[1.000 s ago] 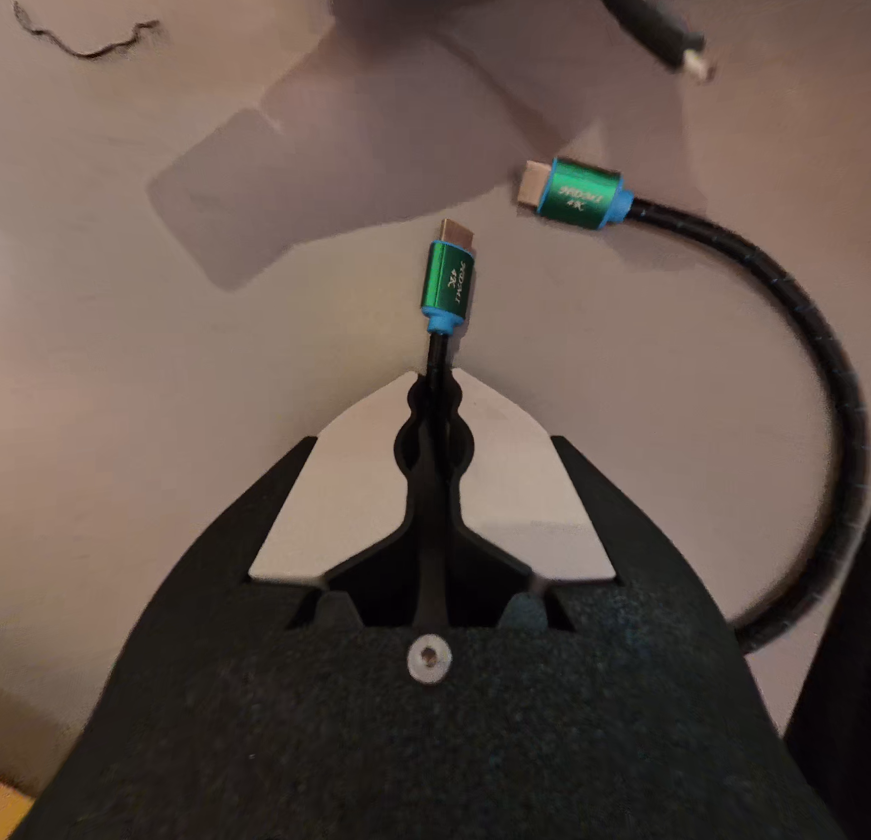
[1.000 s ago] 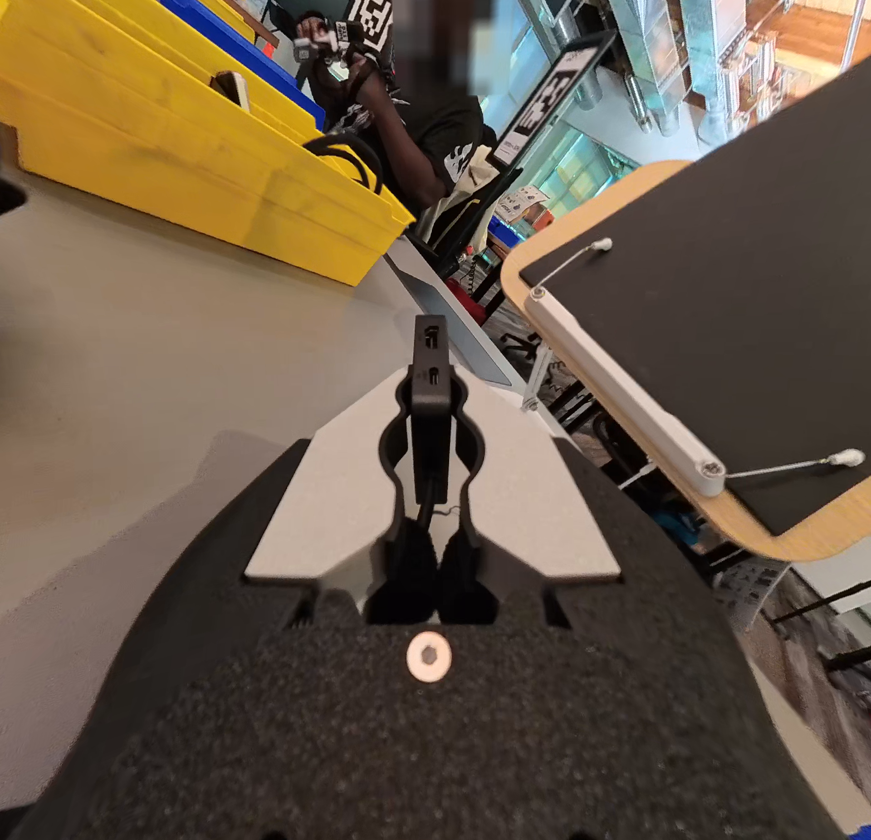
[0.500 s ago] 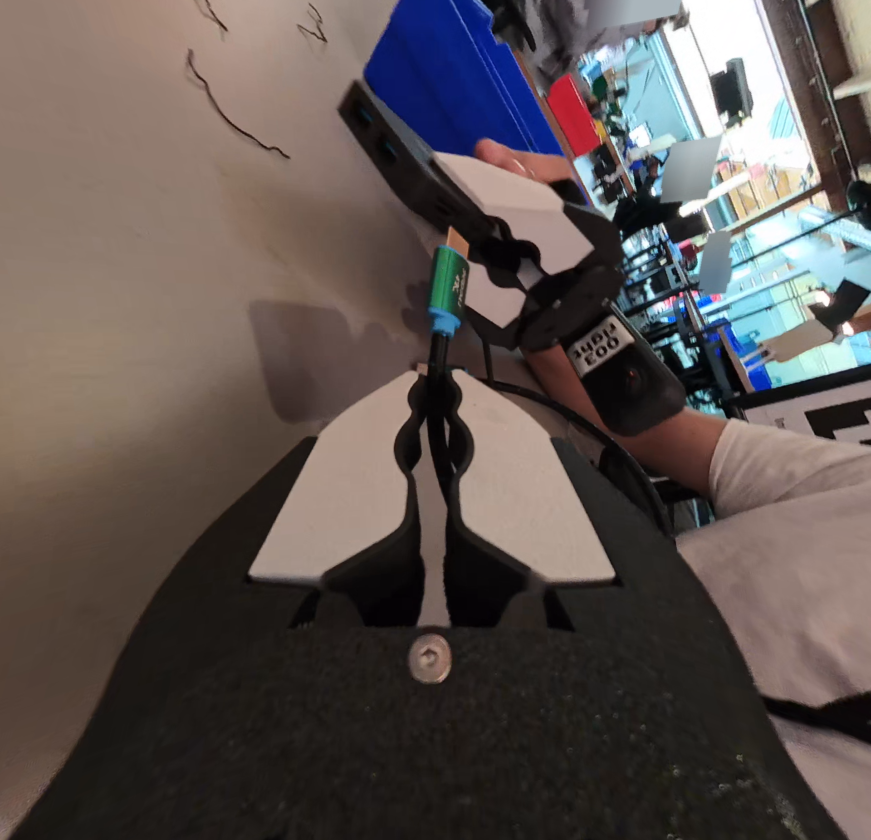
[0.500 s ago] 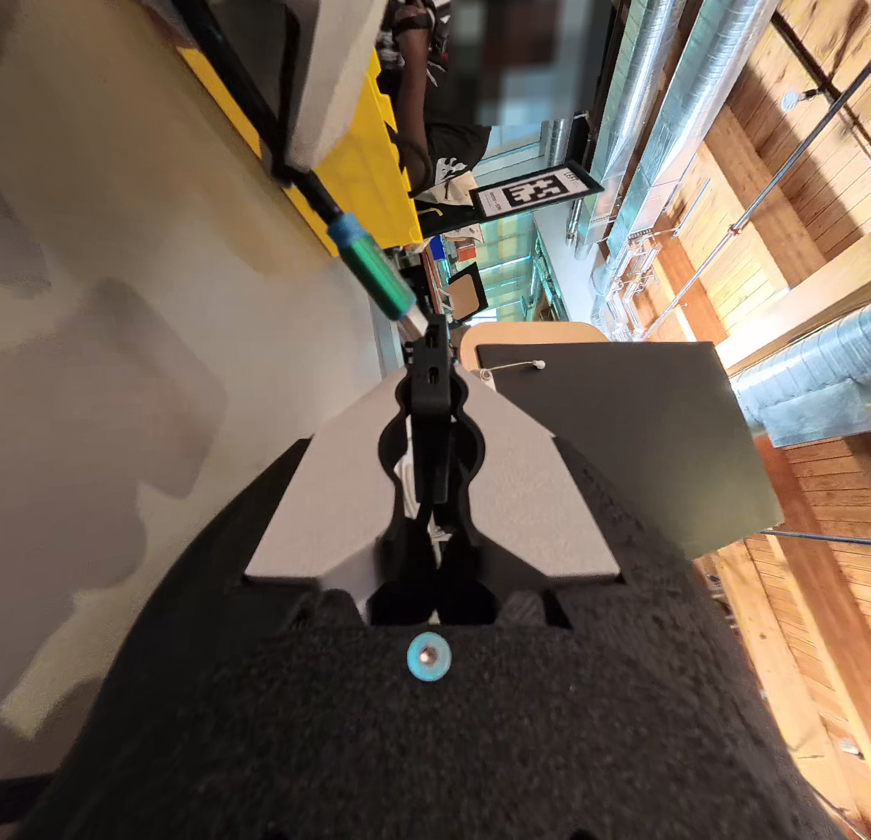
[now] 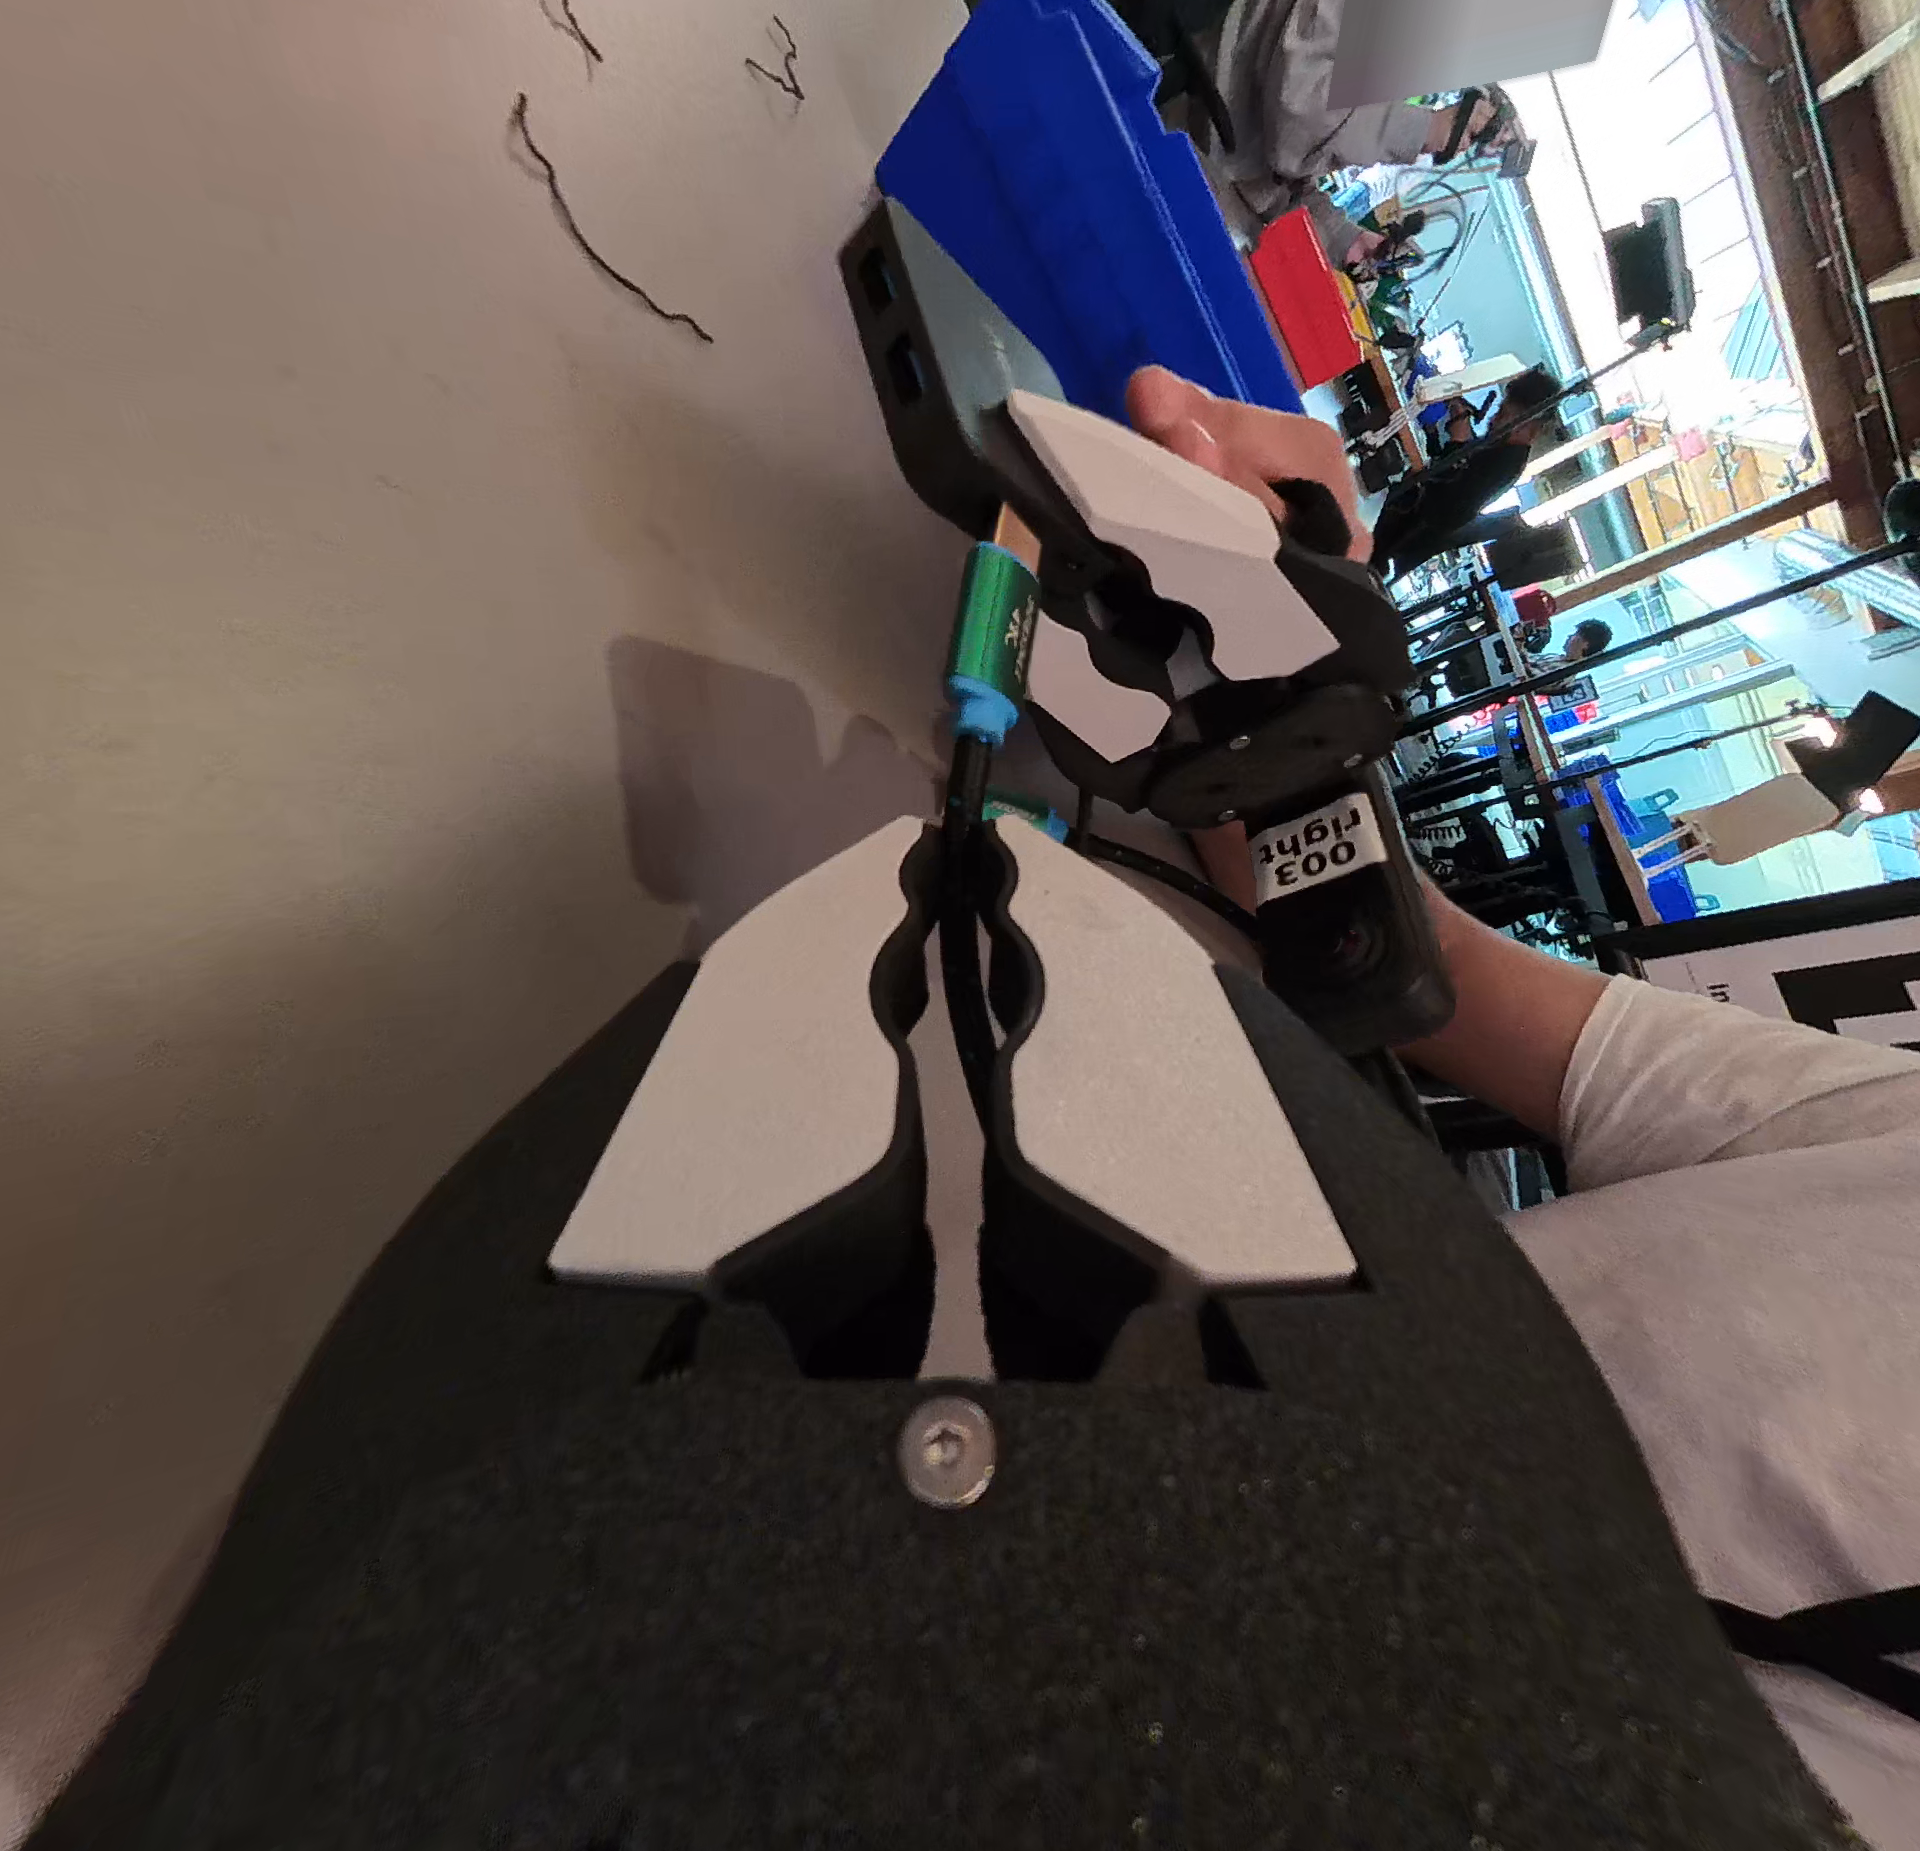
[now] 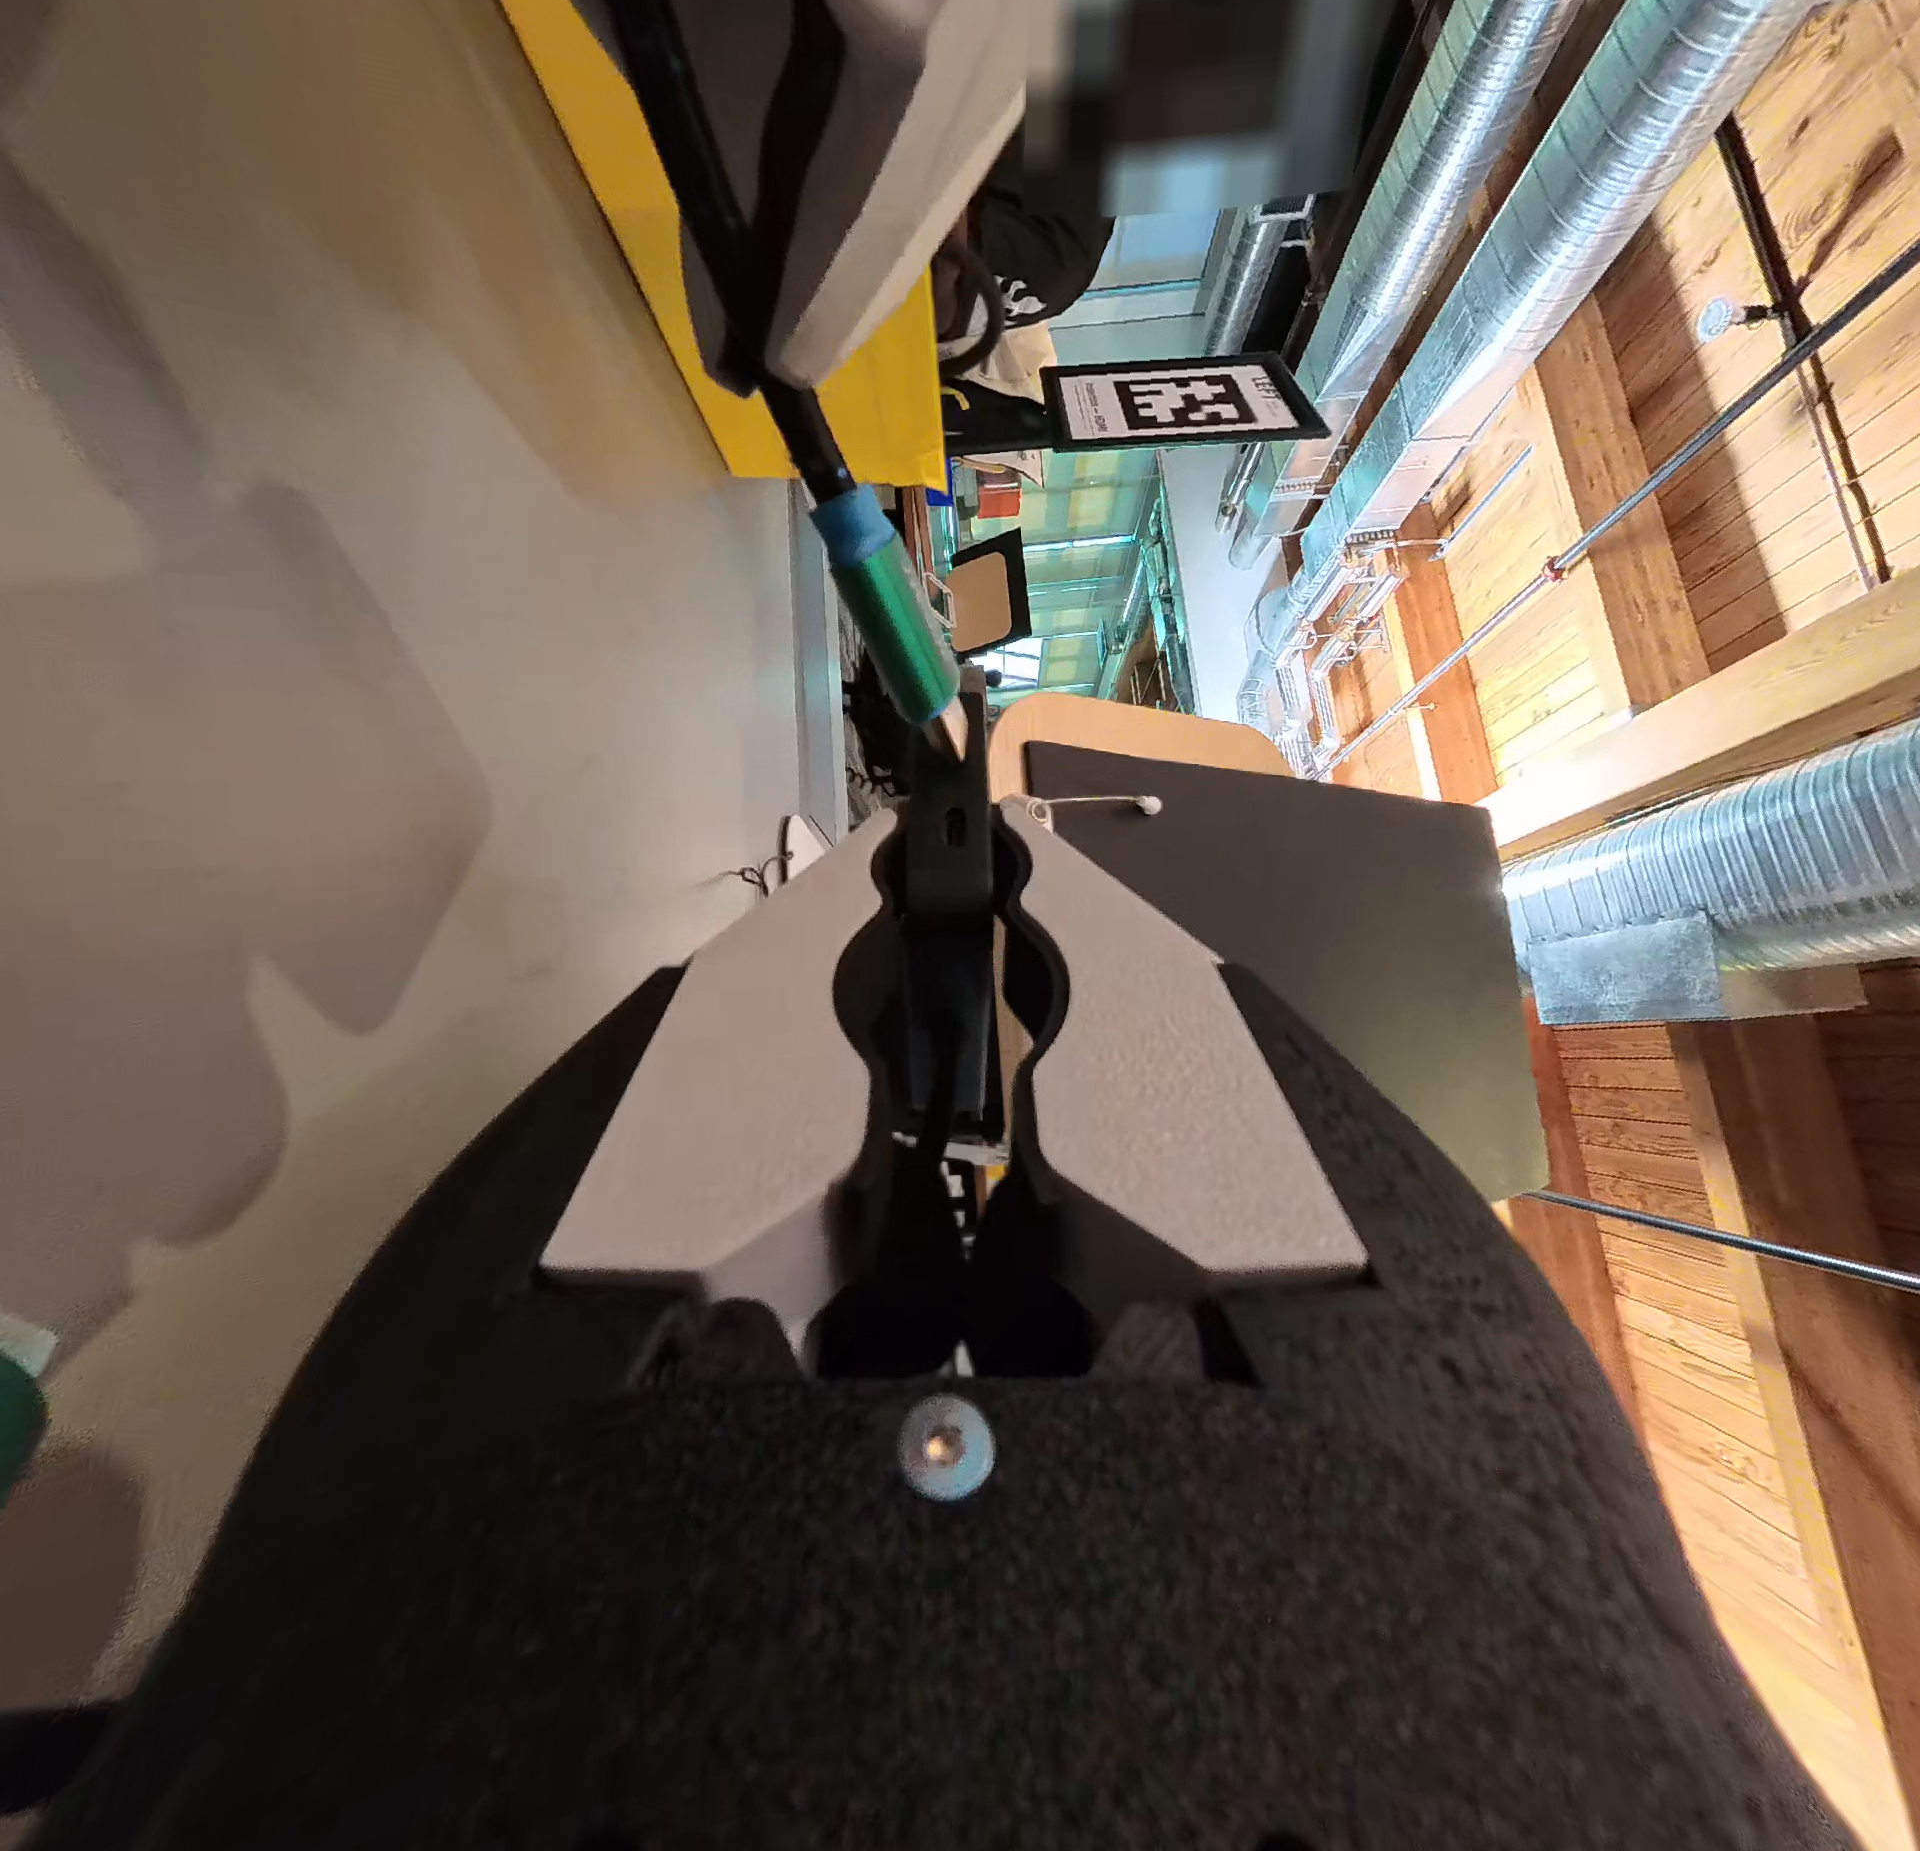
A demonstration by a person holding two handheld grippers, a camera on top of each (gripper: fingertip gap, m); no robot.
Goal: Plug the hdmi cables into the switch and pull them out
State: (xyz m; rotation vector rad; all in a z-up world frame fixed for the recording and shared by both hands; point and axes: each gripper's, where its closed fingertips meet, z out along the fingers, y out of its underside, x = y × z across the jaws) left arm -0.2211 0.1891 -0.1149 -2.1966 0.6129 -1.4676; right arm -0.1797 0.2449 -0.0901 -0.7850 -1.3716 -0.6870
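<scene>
Alignment was needed: the green metal HDMI plug, its black cable clenched by the left gripper, touched the flat black switch grasped in the right gripper fingers, and was best squared before pushing.

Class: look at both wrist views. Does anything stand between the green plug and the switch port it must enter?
Nothing visible does. The green metal HDMI plug, held by its black cable in the left gripper, has its gold tip at the edge of the dark box-shaped switch clamped in the right gripper.

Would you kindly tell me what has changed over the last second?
Both tools swung together above the table: the green-shelled HDMI plug now meets the black switch box. Unchanged: left tool clamps the black cable; right tool clamps the switch.
</scene>
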